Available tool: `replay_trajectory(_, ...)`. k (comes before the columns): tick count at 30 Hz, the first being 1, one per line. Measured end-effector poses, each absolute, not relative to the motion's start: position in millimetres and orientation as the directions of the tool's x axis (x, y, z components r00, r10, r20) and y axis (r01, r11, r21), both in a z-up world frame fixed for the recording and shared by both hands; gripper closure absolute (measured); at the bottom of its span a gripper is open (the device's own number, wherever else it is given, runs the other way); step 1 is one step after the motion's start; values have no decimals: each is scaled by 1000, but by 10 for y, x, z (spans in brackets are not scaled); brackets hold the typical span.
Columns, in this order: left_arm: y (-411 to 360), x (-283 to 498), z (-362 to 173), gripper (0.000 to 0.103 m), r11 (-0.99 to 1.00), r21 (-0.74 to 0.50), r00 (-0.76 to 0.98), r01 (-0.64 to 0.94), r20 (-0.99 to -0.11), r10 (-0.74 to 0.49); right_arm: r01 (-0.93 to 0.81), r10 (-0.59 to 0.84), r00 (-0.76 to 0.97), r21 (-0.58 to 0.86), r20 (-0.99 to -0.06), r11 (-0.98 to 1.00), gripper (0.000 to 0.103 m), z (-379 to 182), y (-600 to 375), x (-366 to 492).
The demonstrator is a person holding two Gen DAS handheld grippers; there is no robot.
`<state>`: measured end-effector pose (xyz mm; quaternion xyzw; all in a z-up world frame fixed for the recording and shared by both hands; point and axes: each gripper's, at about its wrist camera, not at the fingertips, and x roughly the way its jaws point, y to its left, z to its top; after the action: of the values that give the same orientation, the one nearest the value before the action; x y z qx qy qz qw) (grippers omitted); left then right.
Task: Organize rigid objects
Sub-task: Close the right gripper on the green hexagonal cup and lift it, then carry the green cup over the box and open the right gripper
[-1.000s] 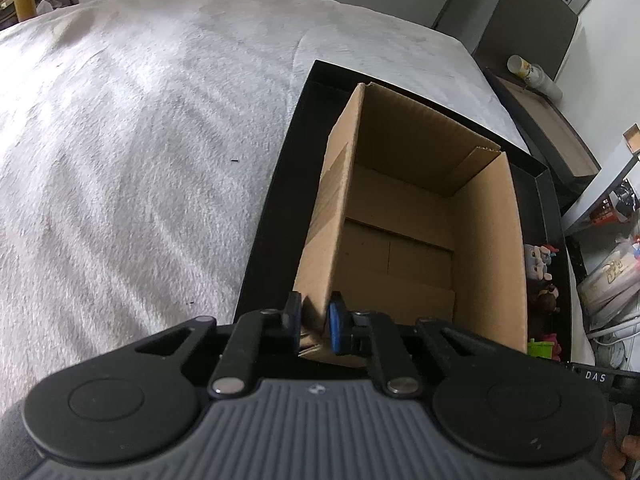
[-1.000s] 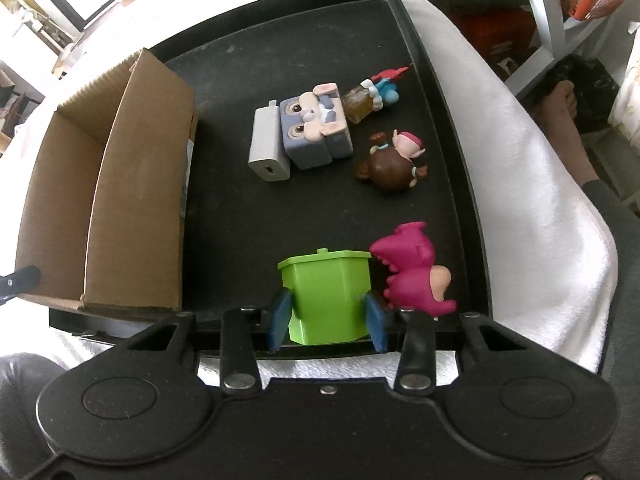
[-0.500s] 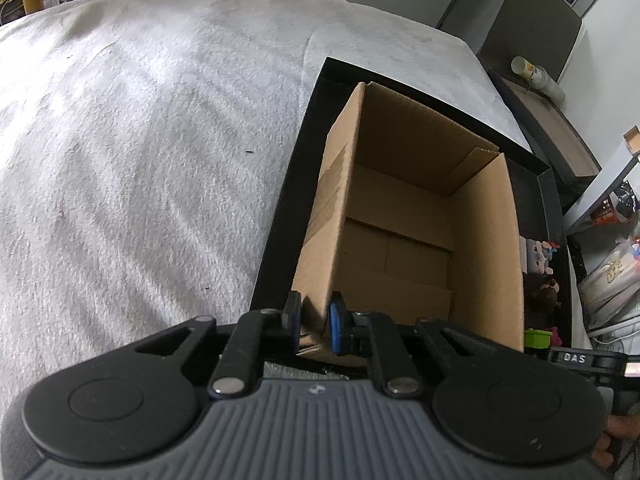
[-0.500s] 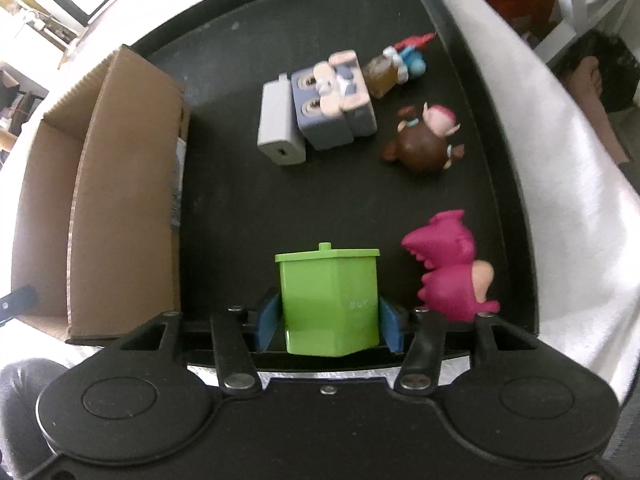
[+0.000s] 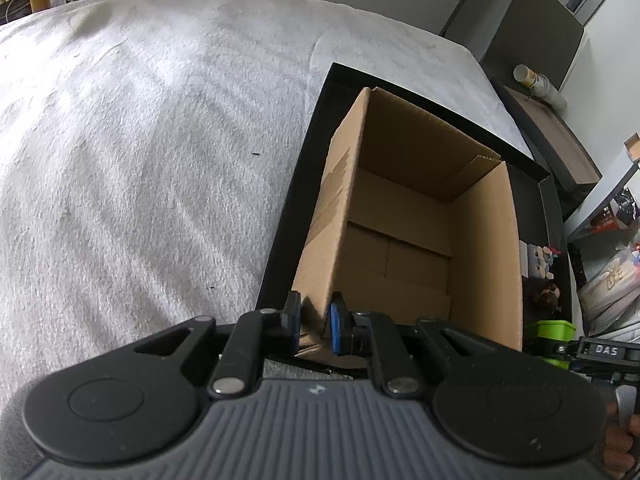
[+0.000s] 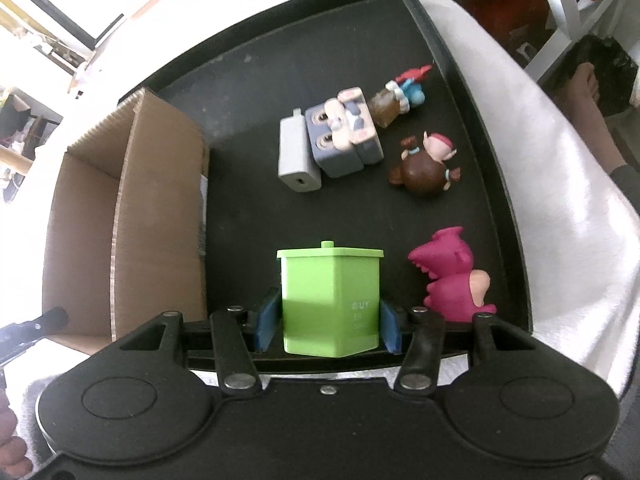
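While the left hand-held gripper (image 5: 314,322) pinches the cardboard box (image 5: 404,240) corner, the right hand-held gripper (image 6: 326,326) clamps the green bin (image 6: 330,300).

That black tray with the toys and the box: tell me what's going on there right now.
A person is sorting small toys on the black tray with two handheld grippers. The right gripper is shut on the green toy bin, apparently lifted clear of the tray. The left gripper is clamped on the near corner of the open cardboard box, steadying it. The box looks empty. The pink dinosaur, brown figure, grey block toy and white adapter lie on the tray.
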<state>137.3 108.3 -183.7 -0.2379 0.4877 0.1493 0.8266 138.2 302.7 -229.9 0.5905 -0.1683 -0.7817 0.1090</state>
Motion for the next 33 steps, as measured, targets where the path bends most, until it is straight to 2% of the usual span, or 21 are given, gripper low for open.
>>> replay_trajectory(18, 1108, 1244, -1920, 90, 842, -280, 577, -461, -816, 44, 36, -369, -383, 385, -847, -922, 53, -1714, 2756, 1392)
replay_trajectory(33, 1169, 1162, -1973, 88, 816, -349, 621, -461, -783, 16, 132, -365, -413, 342, -835, -931, 53, -1326, 2358, 1311)
